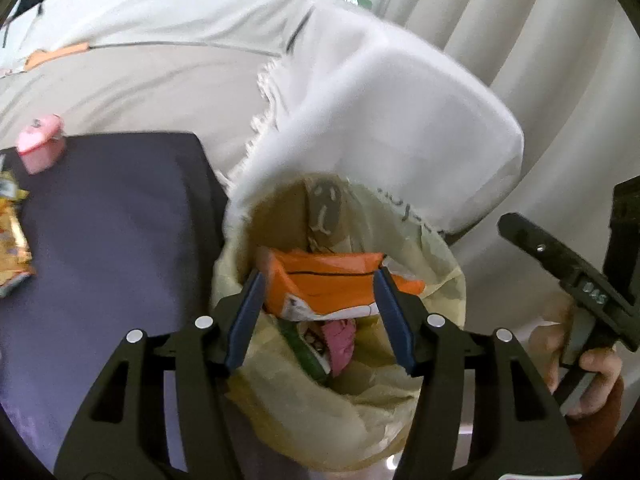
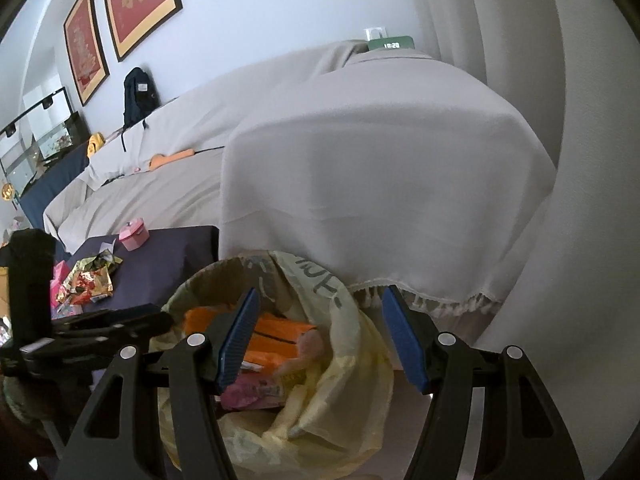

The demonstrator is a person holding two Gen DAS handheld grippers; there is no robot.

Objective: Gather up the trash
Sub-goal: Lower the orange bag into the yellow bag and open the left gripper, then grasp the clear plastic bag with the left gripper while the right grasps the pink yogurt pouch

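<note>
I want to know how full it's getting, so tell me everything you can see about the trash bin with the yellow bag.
The trash bin is a tan round container lined with a pale yellow, thin plastic bag that bears grey printing and folds loosely over the rim. It stands upright and open between the dark-covered table and the white-draped sofa arm. Inside lie an orange wrapper on top, with pink and green wrappers beneath. Both tongs hover open above it, touching nothing.

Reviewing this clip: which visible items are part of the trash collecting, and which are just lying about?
Part of the job:
- lined trash bin
- orange packet in it
- pink wrapper in it
- snack wrappers on the dark table
- left gripper, open
- right gripper, open

Just lying about:
- pink box
- backpack
- clock
</note>
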